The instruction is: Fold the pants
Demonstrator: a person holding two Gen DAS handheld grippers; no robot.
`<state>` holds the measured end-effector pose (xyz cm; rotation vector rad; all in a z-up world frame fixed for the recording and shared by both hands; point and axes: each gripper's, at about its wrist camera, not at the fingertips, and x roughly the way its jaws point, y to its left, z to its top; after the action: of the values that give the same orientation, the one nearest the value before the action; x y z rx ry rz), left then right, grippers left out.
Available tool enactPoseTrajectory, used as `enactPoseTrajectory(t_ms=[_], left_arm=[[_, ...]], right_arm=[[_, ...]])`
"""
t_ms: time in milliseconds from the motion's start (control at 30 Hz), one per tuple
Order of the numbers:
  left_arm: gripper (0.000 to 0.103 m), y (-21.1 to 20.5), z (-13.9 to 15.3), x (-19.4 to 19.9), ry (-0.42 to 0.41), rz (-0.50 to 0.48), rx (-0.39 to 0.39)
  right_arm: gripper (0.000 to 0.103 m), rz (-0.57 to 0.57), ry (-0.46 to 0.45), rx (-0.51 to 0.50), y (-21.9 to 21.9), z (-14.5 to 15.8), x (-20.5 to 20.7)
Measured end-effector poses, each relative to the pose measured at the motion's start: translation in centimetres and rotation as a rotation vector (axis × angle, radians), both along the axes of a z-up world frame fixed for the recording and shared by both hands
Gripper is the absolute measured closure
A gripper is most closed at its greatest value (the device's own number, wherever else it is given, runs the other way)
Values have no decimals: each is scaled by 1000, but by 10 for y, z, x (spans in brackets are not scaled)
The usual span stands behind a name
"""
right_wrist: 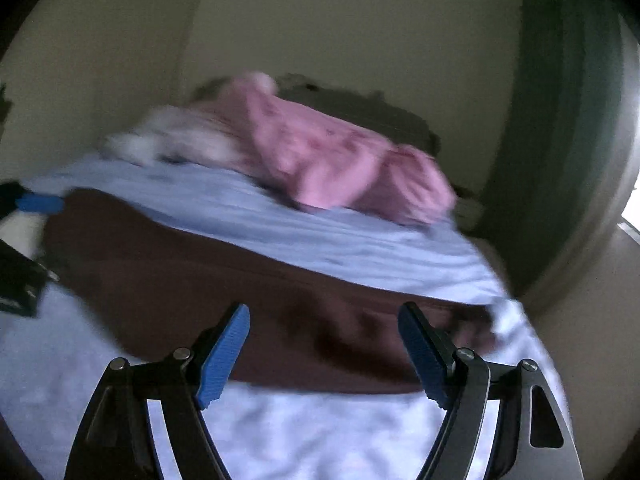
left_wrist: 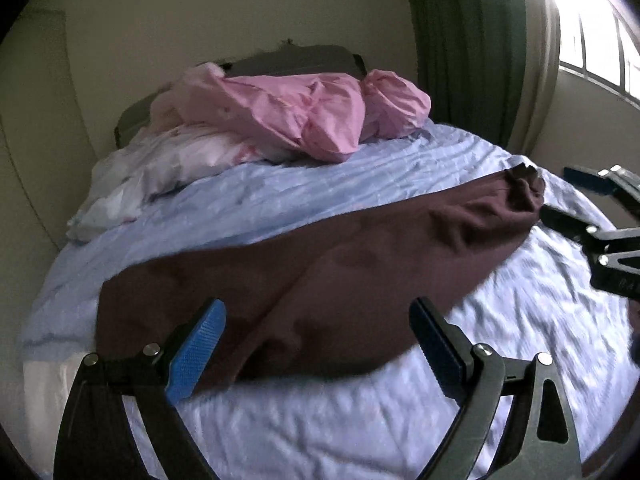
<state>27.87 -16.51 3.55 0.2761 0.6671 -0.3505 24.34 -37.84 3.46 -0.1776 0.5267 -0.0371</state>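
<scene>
I can read almost nothing: only faint embossed marks on the right gripper frame at the edge of my left view, too blurred to decipher.

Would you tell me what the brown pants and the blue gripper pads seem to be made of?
The pants: apparently soft matte woven fabric, limp with a gathered waistband. The left gripper pads: probably rubber or plastic, with a finely ridged surface.

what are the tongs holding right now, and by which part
Nothing. Both the left tongs and the right tongs are open and empty above the pants on the bed.
</scene>
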Motion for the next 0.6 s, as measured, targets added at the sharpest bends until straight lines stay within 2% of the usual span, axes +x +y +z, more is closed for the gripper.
enactPoseTrajectory(t_ms=[133, 300, 367, 400, 533, 600], left_arm=[[7, 45, -15, -16, 31, 48, -38], [7, 73, -55, -14, 117, 76, -56], [7, 80, -68, -10, 148, 93, -48], [7, 83, -72, -9, 152, 97, -37], [7, 93, -86, 0, 149, 151, -2], [7, 94, -92, 2, 132, 177, 39]], right_arm=[[27, 136, 25, 127, 44, -8, -7], [28, 234, 136, 134, 90, -48, 1], [33, 273, 208, 187, 101, -68, 6], [40, 288, 242, 206, 107, -80, 9], [56, 335, 364, 222, 134, -125, 23], [58, 337, 398, 201, 146, -144, 30]])
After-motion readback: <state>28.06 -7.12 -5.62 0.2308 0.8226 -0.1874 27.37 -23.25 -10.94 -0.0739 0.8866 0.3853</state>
